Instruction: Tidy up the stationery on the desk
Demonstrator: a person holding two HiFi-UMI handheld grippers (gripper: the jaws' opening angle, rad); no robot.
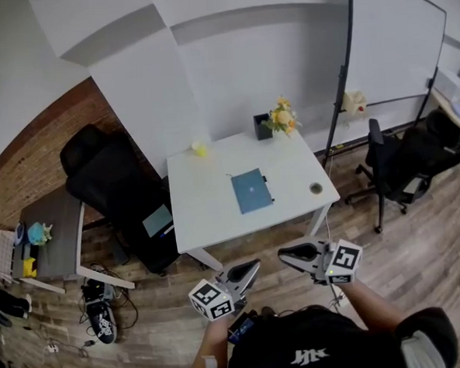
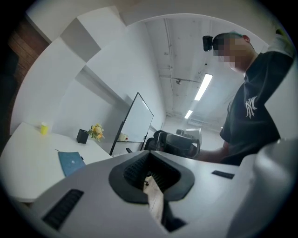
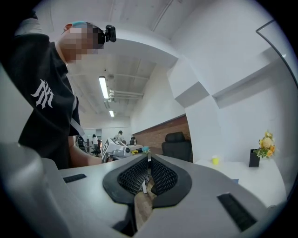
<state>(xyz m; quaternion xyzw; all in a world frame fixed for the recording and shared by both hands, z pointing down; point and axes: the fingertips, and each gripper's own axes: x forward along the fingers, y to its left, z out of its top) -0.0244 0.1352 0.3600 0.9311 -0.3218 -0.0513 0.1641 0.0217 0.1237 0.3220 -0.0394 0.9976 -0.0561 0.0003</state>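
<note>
A white desk (image 1: 208, 204) carries a blue notebook (image 1: 251, 190), a small yellow cup (image 1: 200, 149), a black pen holder (image 1: 262, 127) beside a flower bunch (image 1: 282, 117), and a small round item (image 1: 316, 188). Both grippers hover in front of the desk's near edge, close to the person's body. My left gripper (image 1: 249, 270) is shut and empty, and my right gripper (image 1: 287, 253) is likewise shut with nothing in it. From the left gripper view, past the shut left gripper (image 2: 148, 155), the notebook (image 2: 71, 161) and the cup (image 2: 44, 128) show. The right gripper (image 3: 149, 156) is closed too.
A black office chair (image 1: 113, 186) stands left of the desk and another black chair (image 1: 399, 161) to its right. Behind the desk is a whiteboard on a stand (image 1: 392, 37). A grey side table (image 1: 54, 233) holds small items at far left; shoes and cables lie on the wood floor.
</note>
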